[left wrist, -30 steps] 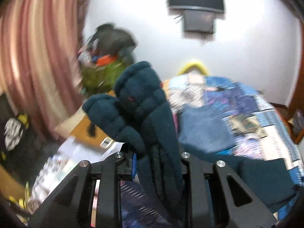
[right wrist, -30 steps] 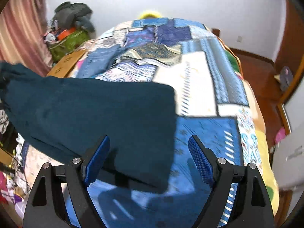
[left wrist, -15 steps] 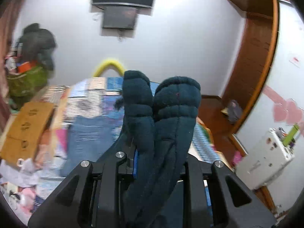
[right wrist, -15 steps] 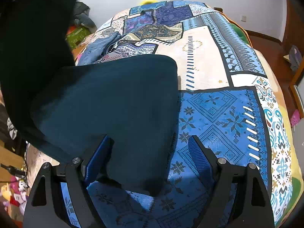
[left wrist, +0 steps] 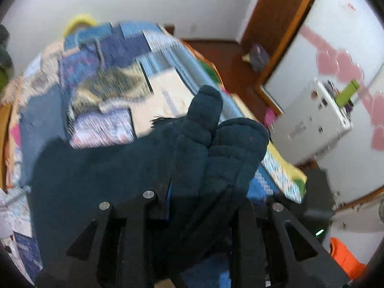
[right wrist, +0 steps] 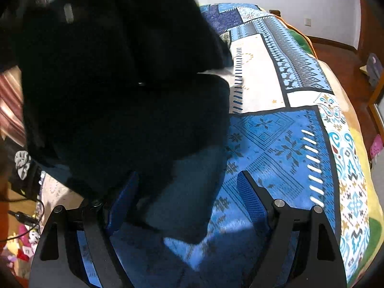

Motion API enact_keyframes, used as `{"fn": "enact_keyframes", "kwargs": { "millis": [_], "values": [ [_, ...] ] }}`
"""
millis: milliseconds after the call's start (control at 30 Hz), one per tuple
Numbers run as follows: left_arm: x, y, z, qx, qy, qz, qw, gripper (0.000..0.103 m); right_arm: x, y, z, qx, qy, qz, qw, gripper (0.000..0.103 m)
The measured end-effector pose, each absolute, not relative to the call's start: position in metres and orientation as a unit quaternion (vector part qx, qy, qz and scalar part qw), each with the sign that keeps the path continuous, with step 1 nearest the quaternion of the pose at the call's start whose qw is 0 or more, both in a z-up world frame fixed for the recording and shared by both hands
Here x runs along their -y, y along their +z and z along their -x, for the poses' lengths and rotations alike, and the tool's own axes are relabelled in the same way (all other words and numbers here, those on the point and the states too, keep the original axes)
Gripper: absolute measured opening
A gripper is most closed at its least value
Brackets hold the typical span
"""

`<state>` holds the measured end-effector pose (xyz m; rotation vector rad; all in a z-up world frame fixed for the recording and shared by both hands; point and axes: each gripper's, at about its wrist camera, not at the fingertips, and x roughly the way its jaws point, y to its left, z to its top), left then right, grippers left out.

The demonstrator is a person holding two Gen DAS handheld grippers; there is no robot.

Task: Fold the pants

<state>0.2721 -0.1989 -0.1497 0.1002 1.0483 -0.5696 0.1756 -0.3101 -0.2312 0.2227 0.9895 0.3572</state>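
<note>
Dark teal pants [left wrist: 204, 144] bunch up between the fingers of my left gripper [left wrist: 202, 199], which is shut on a thick fold of them; its jaws are opening slightly with the cloth still pinched. The rest of the pants hangs down to the left onto the patchwork bedspread [left wrist: 163, 91]. In the right wrist view the lifted pants [right wrist: 144, 120] fill the upper left as a dark mass over the part lying flat. My right gripper [right wrist: 187, 180] stands open just above the near edge of the flat part, its blue pads [right wrist: 249, 199] touching nothing.
The bedspread [right wrist: 276, 144] stretches to the right and far side. A white cabinet [left wrist: 312, 117] and a wooden door frame [left wrist: 276, 24] stand beyond the bed's right edge. Floor clutter [right wrist: 24, 235] lies at the bed's left.
My left gripper swung the bunched pants from the left side across and down over the bed. The lifted cloth now covers much of the right wrist view. My right gripper sank slightly.
</note>
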Motion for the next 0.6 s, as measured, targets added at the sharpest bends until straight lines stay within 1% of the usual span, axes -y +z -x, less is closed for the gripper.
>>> {"fn": "enact_keyframes", "kwargs": {
  "millis": [33, 67, 133, 167, 200, 267, 300, 400, 533, 600],
  "values": [
    [0.201, -0.154, -0.267, -0.496, -0.267, -0.062, 0.824, 0.027, 0.313, -0.229, -0.171, -0.469, 0.17, -0.11, 0.86, 0.081],
    [0.205, -0.156, -0.258, -0.495, -0.268, -0.076, 0.823, 0.03, 0.316, -0.227, -0.166, -0.467, 0.17, -0.115, 0.86, 0.081],
    [0.212, -0.159, -0.244, -0.495, -0.271, -0.115, 0.818, 0.047, 0.319, -0.224, -0.158, -0.466, 0.172, -0.119, 0.86, 0.082],
    [0.211, -0.158, -0.242, -0.498, -0.275, -0.12, 0.814, 0.068, 0.321, -0.222, -0.153, -0.467, 0.173, -0.118, 0.859, 0.082],
    [0.211, -0.159, -0.238, -0.501, -0.284, -0.122, 0.809, 0.078, 0.322, -0.221, -0.15, -0.467, 0.173, -0.117, 0.859, 0.082],
    [0.208, -0.157, -0.229, -0.498, -0.29, -0.13, 0.807, 0.08, 0.324, -0.22, -0.142, -0.468, 0.172, -0.115, 0.859, 0.082],
    [0.207, -0.155, -0.224, -0.495, -0.291, -0.136, 0.807, 0.084, 0.325, -0.22, -0.14, -0.469, 0.172, -0.115, 0.859, 0.082],
    [0.196, -0.148, -0.221, -0.483, -0.271, -0.131, 0.823, 0.088, 0.326, -0.22, -0.138, -0.468, 0.173, -0.122, 0.858, 0.082],
    [0.164, -0.125, -0.235, -0.461, -0.241, -0.101, 0.848, 0.092, 0.326, -0.219, -0.14, -0.463, 0.175, -0.126, 0.86, 0.082],
    [0.149, -0.115, -0.248, -0.445, -0.215, -0.104, 0.863, 0.095, 0.324, -0.219, -0.141, -0.461, 0.175, -0.126, 0.861, 0.082]
  ]
}}
